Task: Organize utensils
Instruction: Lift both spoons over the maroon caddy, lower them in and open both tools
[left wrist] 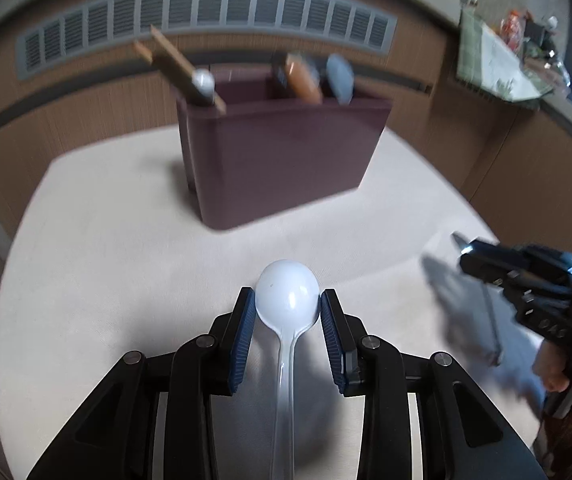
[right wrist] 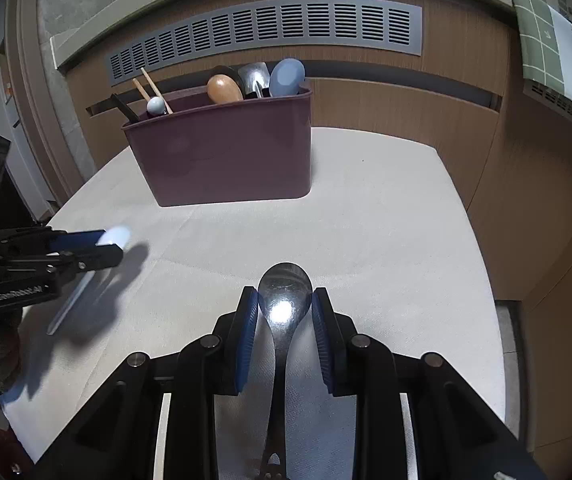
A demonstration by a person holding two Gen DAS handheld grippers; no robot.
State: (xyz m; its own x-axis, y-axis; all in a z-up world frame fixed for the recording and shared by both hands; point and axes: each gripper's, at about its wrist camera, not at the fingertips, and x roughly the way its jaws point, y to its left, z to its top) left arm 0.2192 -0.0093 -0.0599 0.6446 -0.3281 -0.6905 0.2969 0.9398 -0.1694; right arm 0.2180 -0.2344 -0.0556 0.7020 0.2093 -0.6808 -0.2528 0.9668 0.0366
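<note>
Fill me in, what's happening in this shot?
A person is sorting utensils with two handheld grippers. The left gripper is clamped on the bowl of a white plastic spoon, and the right gripper is clamped on the bowl of a metal spoon. Both are above the beige table, short of the maroon utensil holder. The holder already has chopsticks at one end and several spoons at the other. Neither held spoon is in yet.
</note>
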